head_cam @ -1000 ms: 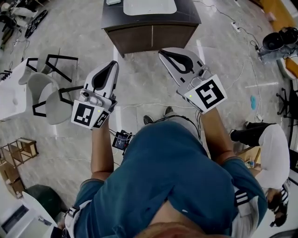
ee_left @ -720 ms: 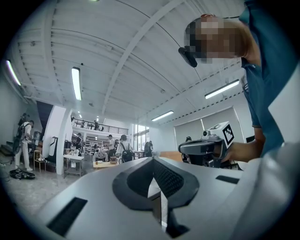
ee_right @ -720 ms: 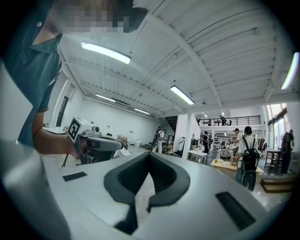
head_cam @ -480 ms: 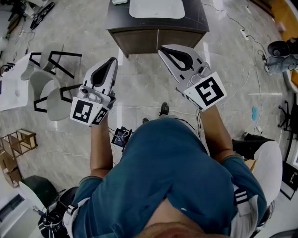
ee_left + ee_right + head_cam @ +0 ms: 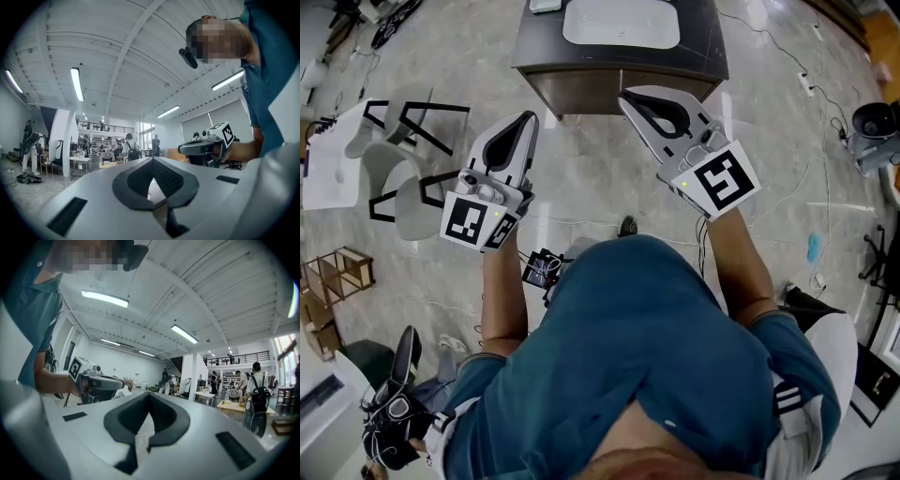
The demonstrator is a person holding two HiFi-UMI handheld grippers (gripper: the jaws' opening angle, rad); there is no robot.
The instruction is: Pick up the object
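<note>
Though nothing is gripped yet, one white rounded tray [image 5: 621,21] lies flat on the single dark cabinet [image 5: 609,80], ahead of both tools. Two grippers: left gripper [image 5: 528,122] and right gripper [image 5: 626,97], each clenched fully, pads together, empty, level above the floor [image 5: 581,187], touching nothing.

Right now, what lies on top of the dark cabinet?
On the dark cabinet lies a white rounded tray-like object, a small pale item beside it. The top's far edge is cut off.
</note>
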